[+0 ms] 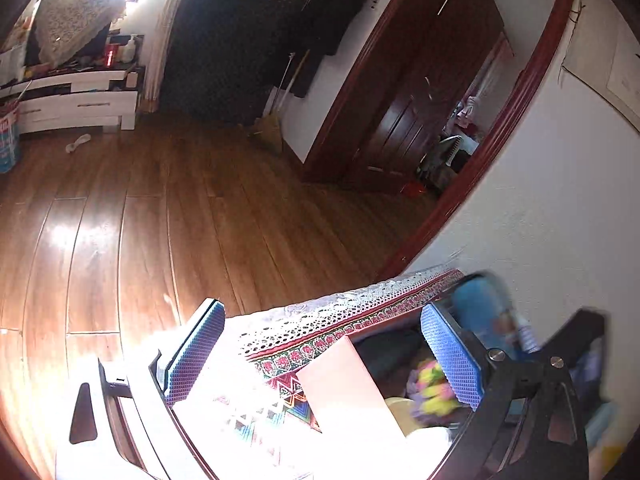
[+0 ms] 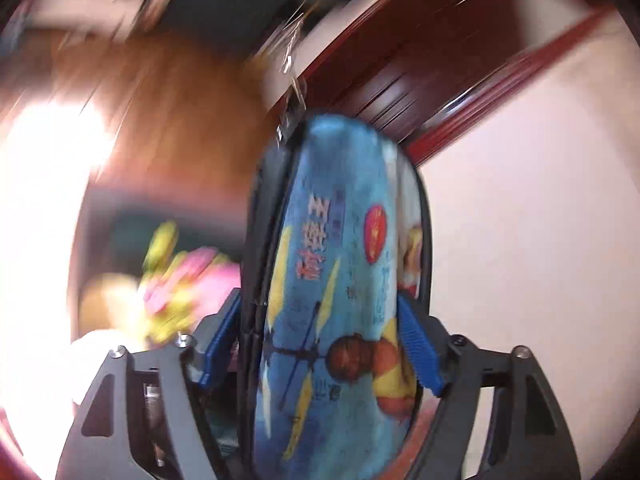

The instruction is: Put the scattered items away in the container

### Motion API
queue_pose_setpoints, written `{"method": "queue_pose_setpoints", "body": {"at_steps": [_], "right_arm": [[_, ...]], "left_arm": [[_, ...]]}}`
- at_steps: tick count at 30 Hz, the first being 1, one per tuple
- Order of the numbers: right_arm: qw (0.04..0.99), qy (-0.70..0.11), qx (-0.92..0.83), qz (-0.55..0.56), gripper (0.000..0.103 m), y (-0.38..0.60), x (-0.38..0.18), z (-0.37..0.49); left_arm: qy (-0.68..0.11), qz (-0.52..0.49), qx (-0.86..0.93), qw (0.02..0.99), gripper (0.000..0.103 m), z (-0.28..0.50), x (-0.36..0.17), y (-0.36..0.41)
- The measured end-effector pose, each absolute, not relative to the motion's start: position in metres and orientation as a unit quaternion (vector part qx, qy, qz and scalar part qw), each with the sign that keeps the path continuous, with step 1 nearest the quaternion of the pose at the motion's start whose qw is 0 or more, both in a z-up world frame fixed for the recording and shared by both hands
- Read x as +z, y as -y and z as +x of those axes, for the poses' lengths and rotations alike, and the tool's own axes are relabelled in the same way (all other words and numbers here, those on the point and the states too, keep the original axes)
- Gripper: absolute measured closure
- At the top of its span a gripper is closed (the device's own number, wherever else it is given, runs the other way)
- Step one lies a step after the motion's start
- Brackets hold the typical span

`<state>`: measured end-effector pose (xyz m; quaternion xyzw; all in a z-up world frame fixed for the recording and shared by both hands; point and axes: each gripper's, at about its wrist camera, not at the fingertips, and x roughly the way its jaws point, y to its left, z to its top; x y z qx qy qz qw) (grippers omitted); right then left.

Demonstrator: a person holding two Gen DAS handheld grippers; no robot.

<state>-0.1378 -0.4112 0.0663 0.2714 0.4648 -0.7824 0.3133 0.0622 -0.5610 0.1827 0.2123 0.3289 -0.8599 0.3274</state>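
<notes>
My right gripper (image 2: 320, 344) is shut on a blue zippered pencil case (image 2: 340, 280) with printed pictures, held upright; it also shows blurred in the left wrist view (image 1: 480, 304). My left gripper (image 1: 320, 356) is open and empty, its blue-padded fingers (image 1: 196, 356) spread over the table edge and the container. The container is a cardboard box (image 1: 344, 384) on a patterned tablecloth (image 1: 288, 384). Inside it lie a pink and yellow toy (image 1: 432, 388), also blurred in the right wrist view (image 2: 180, 280), and dark items.
A wooden floor (image 1: 160, 220) lies beyond the table. A white wall (image 1: 540, 200) stands at the right with a dark red door frame (image 1: 480, 160). A white drawer unit (image 1: 72, 104) and a broom (image 1: 272, 120) stand far off.
</notes>
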Motion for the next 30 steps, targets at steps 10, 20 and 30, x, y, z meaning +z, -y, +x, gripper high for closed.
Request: {"method": "queue_pose_setpoints", "body": {"at_steps": [10,20,30], "right_arm": [[0.333,-0.326,-0.842,0.273,0.001,0.392,0.099,-0.152],[0.343,-0.129,-0.919,0.142,0.001,0.195,0.203,-0.033],[0.044,0.113,-0.979,0.162,0.001,-0.075,0.097,-0.001]], "left_arm": [[-0.303,0.203,-0.871,0.330,0.004,0.061,0.193,0.545],[-0.231,0.199,-0.897,0.319,0.004,0.044,0.213,0.489],[-0.125,0.231,-0.946,0.192,0.004,-0.002,0.227,0.325]]}}
